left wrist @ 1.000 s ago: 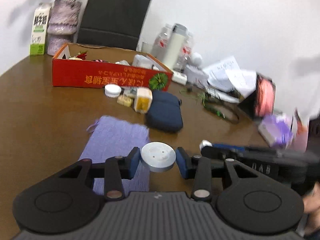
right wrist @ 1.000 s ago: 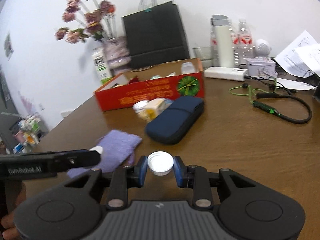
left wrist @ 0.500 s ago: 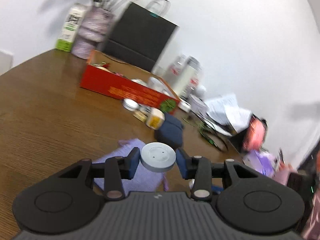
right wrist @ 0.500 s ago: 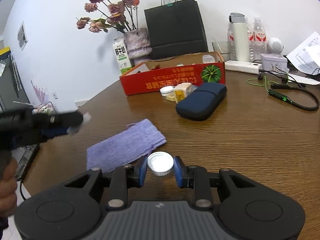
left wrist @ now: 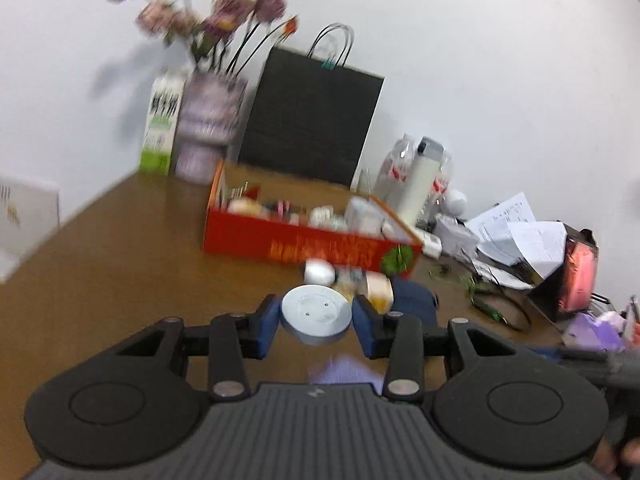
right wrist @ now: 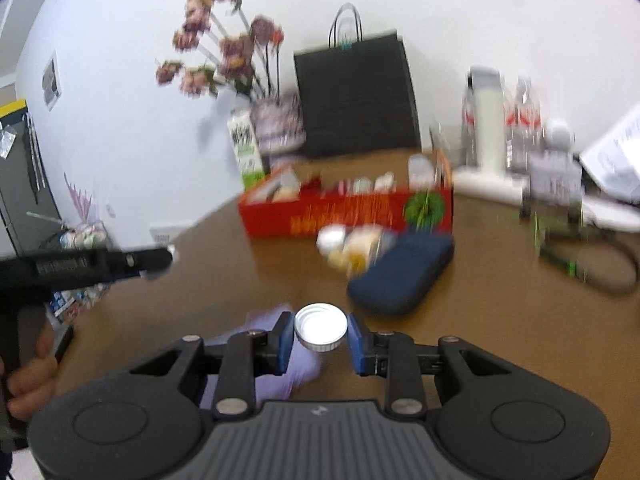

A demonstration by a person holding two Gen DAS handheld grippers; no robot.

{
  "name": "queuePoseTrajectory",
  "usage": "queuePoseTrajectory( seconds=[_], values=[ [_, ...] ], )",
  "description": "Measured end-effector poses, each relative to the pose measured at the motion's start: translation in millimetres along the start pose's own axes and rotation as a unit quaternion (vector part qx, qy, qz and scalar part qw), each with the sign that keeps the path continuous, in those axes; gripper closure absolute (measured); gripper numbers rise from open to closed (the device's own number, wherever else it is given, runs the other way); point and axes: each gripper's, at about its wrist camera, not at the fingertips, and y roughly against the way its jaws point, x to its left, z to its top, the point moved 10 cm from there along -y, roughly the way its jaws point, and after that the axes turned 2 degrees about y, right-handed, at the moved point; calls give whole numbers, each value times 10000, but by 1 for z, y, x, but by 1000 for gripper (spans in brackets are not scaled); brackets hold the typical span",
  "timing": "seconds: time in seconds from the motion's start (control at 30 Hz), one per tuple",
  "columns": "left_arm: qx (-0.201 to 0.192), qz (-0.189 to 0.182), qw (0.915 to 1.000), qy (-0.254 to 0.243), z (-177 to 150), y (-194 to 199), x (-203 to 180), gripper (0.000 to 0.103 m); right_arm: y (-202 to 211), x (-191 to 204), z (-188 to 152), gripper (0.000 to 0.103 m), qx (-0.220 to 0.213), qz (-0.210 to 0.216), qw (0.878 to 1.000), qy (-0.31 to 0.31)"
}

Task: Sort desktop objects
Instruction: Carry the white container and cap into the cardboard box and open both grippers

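Note:
My left gripper [left wrist: 316,318] is shut on a flat grey round disc [left wrist: 315,312] and holds it above the brown table. My right gripper [right wrist: 320,338] is shut on a white round lid [right wrist: 321,326], also in the air. A red cardboard box [left wrist: 296,246] holding several small items stands ahead; it also shows in the right wrist view [right wrist: 344,214]. A purple cloth [right wrist: 268,356] lies under the right gripper and shows below the left one [left wrist: 344,370]. The left gripper's body [right wrist: 88,266] shows at the left of the right wrist view.
A navy pouch [right wrist: 400,274], a white jar [left wrist: 319,273] and small yellow packets [left wrist: 376,290] lie before the box. Behind stand a black paper bag [left wrist: 312,128], flower vase [left wrist: 208,128], milk carton [left wrist: 162,128], bottles [left wrist: 420,176], papers [left wrist: 520,236] and cables [right wrist: 592,256].
Both grippers have risen and tilted toward the red box, still holding the disc and the lid. The box looks nearer and the cloth has slid under the grippers. Both views are blurred by motion.

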Motion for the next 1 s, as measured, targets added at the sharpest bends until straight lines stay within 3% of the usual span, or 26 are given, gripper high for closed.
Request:
queuePoseTrajectory(
  seconds=[0.03,0.13,0.17,0.2,0.3,0.37,0.53,0.63,0.8,0.87,1.0],
  values=[
    [-4,-22,10000,-32,10,-10,-2,62,-12,-10,37,75,-168,-124,9996,194],
    [82,-36,9999,-81,52,-56,-5,62,-31,-21,73,76,-272,-226,9988,353],
    [201,-64,9997,-101,66,-77,-6,62,-61,-34,110,76,-262,-297,9984,413],
    [301,-44,9995,-39,78,-97,-4,62,-61,-34,110,76,-262,-297,9984,413],
    [615,19,9980,-124,104,-163,-3,62,-122,-56,150,76,76,-374,9985,398],
    [1032,106,9945,-124,106,-211,-2,63,-165,-73,164,76,369,-467,9977,328],
    [1734,-9,9848,16,91,-294,-16,62,-248,-113,158,75,1213,-932,9881,162],
    [2006,131,9791,-318,73,-332,-30,62,-279,-125,145,75,1528,-1138,9811,328],
    [2309,366,9717,-351,55,-369,-36,61,-297,-124,132,71,1509,-1297,9760,890],
    [2395,217,9704,-233,55,-371,-39,52,-298,-124,133,58,1483,-1286,9766,882],
    [2129,109,9765,-325,75,-355,-40,37,-288,-130,148,56,1230,-1283,9811,768]
  ],
)
